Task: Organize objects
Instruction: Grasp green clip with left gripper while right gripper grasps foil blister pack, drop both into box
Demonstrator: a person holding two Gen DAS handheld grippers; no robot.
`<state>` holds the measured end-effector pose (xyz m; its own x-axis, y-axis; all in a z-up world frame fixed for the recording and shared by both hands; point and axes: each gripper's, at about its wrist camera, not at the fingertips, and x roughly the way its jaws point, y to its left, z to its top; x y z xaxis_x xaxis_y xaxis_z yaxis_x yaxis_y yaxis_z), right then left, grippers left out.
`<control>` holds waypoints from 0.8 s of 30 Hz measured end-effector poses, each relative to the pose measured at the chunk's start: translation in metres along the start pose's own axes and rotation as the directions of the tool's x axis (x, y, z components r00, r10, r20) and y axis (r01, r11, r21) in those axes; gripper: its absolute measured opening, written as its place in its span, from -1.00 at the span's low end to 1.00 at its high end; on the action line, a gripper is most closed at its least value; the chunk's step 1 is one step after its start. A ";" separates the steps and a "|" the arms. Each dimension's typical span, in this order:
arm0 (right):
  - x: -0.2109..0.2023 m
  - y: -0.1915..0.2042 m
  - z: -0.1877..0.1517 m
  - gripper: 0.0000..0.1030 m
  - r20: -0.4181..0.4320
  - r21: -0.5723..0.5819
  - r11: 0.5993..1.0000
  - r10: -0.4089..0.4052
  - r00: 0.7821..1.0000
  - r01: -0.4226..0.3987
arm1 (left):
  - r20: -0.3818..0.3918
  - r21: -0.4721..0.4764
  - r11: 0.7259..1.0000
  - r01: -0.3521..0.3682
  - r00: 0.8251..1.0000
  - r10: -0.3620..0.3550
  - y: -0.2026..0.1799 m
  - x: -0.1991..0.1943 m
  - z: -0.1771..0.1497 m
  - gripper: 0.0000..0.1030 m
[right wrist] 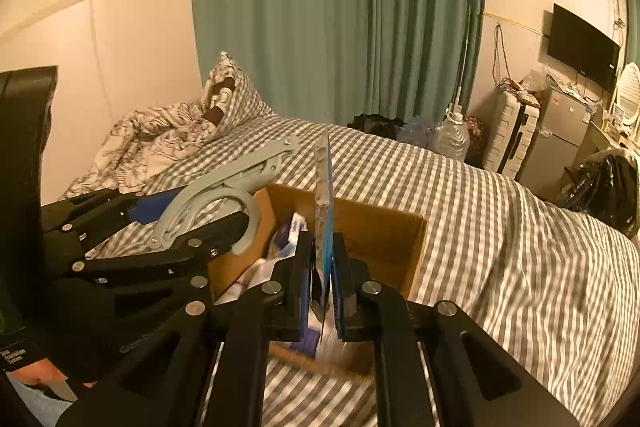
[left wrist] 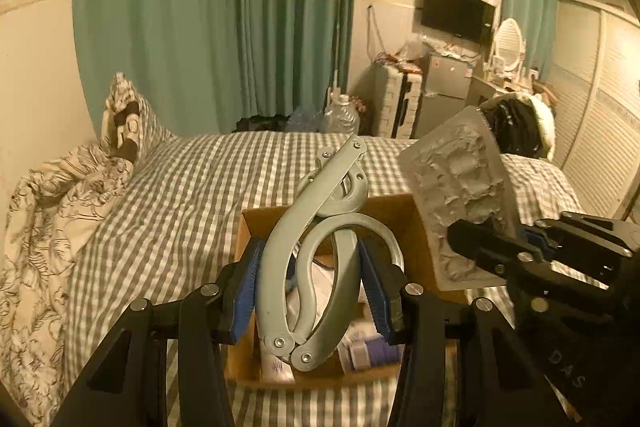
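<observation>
My left gripper is shut on a grey folding hanger, held upright above an open cardboard box on the checked bed. My right gripper is shut on a flat blister pack, seen edge-on with a blue backing, above the same box. In the left wrist view the blister pack shows its crumpled clear face at the right, with the right gripper clamped on its lower edge. In the right wrist view the left gripper and hanger sit at the left. The box holds white and purple packages.
The grey-checked bed cover spreads all around the box. A patterned duvet and pillow lie at the left. Green curtains, a water bottle, a suitcase, small fridge and TV stand beyond the bed. A black bag lies at the right.
</observation>
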<state>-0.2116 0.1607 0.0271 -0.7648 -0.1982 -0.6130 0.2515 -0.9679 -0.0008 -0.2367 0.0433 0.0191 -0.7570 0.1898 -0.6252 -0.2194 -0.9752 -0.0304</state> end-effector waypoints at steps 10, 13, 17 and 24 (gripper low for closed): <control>0.080 -0.035 -0.025 -0.82 -0.132 0.055 0.998 0.005 0.991 0.002 | -0.130 -0.011 1.000 -0.006 0.992 0.005 0.014 0.078 -0.034 -0.06; 0.086 -0.039 -0.025 -0.82 -0.144 0.060 0.998 0.011 0.990 -0.002 | -0.116 -0.008 1.000 -0.002 0.993 0.001 0.013 0.078 -0.032 -0.03; 0.077 -0.044 -0.020 -0.44 -0.117 0.075 0.997 0.009 0.993 -0.001 | -0.079 -0.003 1.000 -0.019 0.997 0.019 0.010 0.066 -0.029 0.41; 0.032 -0.051 -0.010 0.05 -0.029 0.126 0.992 -0.023 0.999 0.027 | -0.040 -0.025 0.999 -0.037 0.999 0.036 0.009 0.035 -0.017 0.59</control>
<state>-0.2427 0.2049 -0.0002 -0.7529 -0.1711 -0.6355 0.1542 -0.9846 0.0824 -0.2551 0.0397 -0.0163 -0.7394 0.1497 -0.6565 -0.1759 -0.9841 -0.0263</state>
